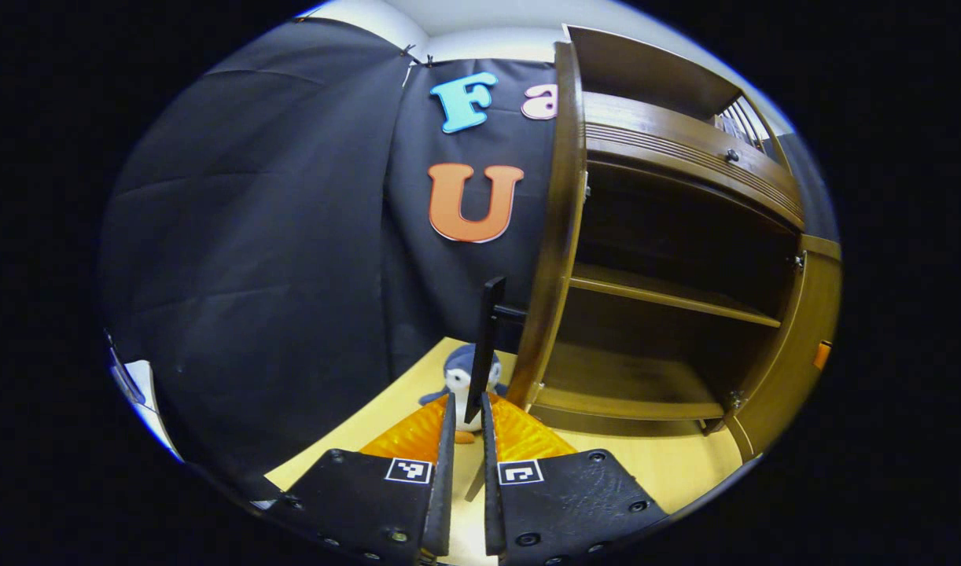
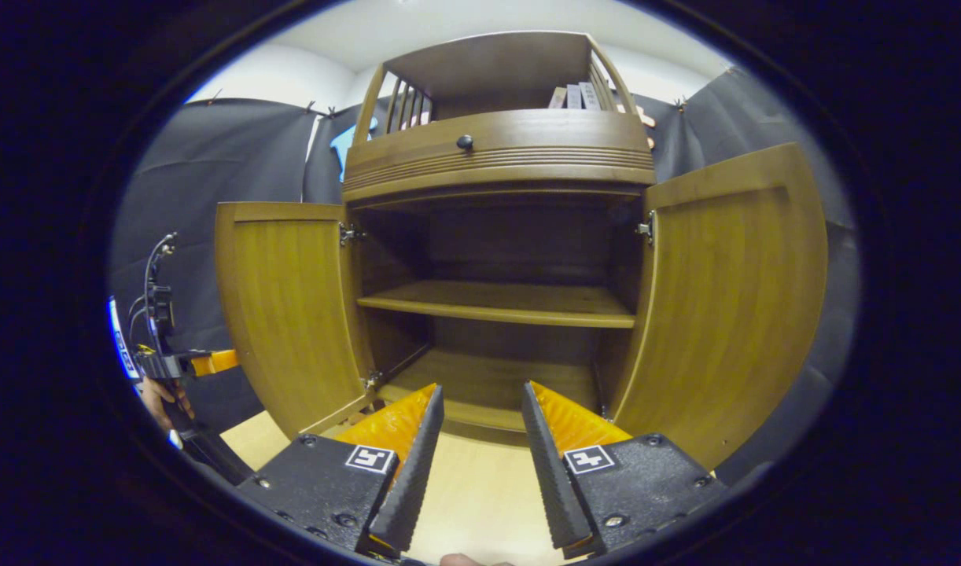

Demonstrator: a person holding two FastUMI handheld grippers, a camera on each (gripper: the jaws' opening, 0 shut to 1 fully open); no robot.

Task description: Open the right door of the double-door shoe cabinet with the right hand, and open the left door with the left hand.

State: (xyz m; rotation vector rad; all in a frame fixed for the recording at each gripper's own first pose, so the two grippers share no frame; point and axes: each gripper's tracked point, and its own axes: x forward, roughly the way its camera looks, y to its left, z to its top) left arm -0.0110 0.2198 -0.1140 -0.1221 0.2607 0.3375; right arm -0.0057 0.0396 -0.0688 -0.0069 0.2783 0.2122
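Right gripper view: both doors swung wide, right claw (image 2: 480, 440) apart; left claw (image 1: 466, 440) clamped on left door's handle (image 1: 487, 346).

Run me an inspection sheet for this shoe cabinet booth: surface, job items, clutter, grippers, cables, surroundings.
Surface: pale wood floor, bare in front of the cabinet.
Job's things: left door and right door both swung open; shelf bare.
Clutter: penguin toy on the floor beside the left door; books on top.
Grippers: left gripper closed on the door handle; right gripper open, holding nothing.
Cables: wire on the far gripper.
Surroundings: black cloth wall.
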